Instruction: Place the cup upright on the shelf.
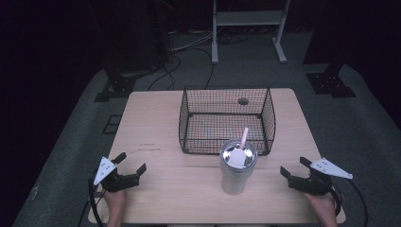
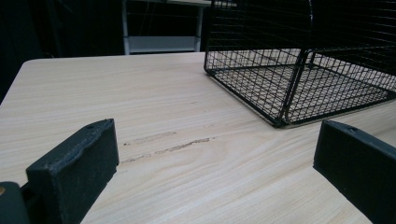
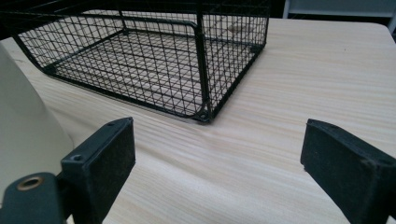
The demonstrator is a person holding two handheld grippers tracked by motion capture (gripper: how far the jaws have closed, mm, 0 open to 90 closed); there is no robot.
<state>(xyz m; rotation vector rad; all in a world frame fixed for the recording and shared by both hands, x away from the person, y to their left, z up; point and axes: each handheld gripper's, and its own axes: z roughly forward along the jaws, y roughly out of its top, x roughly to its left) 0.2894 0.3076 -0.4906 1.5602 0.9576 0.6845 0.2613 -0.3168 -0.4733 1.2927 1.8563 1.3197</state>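
A tall pale tumbler [image 1: 236, 169] with a lid and a white straw stands upright near the table's front middle, just in front of a black wire basket [image 1: 226, 120]. The basket looks empty. My left gripper [image 1: 131, 162] rests open near the front left corner, nothing between its jaws. My right gripper [image 1: 295, 167] is open near the front right edge, to the right of the tumbler. In the left gripper view the basket's corner [image 2: 285, 119] lies ahead on the right. In the right gripper view the basket [image 3: 201, 107] is ahead and the tumbler's side [image 3: 23, 135] fills the left edge.
The light wooden table [image 1: 156, 123] has a scuff mark [image 2: 163, 147] left of the basket and a dark round hole [image 1: 243, 100] behind it. Beyond the table are dark floor, cables and a white stand [image 1: 248, 28].
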